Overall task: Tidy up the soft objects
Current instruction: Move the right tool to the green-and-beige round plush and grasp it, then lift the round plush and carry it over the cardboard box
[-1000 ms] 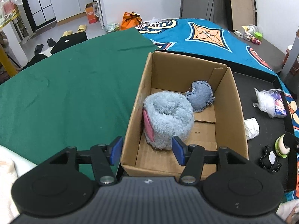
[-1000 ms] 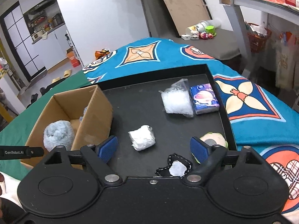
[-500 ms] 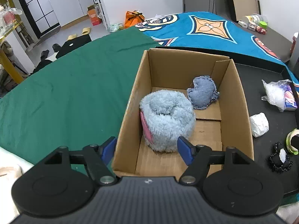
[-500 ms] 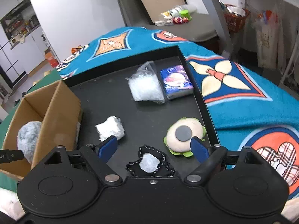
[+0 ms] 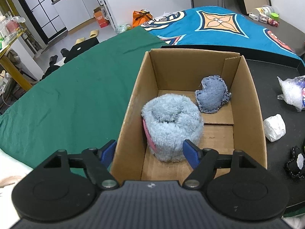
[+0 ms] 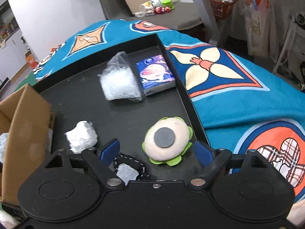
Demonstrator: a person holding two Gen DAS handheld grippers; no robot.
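Note:
A cardboard box (image 5: 253, 103) holds a fluffy light-blue plush (image 5: 171, 126) and a small denim cushion (image 5: 212, 97). My left gripper (image 5: 150, 152) hangs over the box's near left corner with its jaws opening. One finger is outside the left wall, the other inside beside the plush, and neither pad presses on it. In the right wrist view a round cream plush with a green rim (image 6: 167, 139) lies on the black tray (image 6: 183, 87). My right gripper (image 6: 157, 152) stands open just above it, a finger on either side and nothing gripped.
On the tray lie a white crumpled wad (image 6: 81, 137), a clear plastic bag (image 6: 119, 82), a tissue pack (image 6: 155, 74) and a black-edged item with a white centre (image 6: 127, 168). Green cloth (image 5: 66, 99) lies left of the box and a blue patterned blanket (image 6: 238, 99) right of the tray.
The left jaws have spread wider and the gripper has sunk a little over the box. The right gripper has dropped and swung right, so the round cream plush now lies between its fingers.

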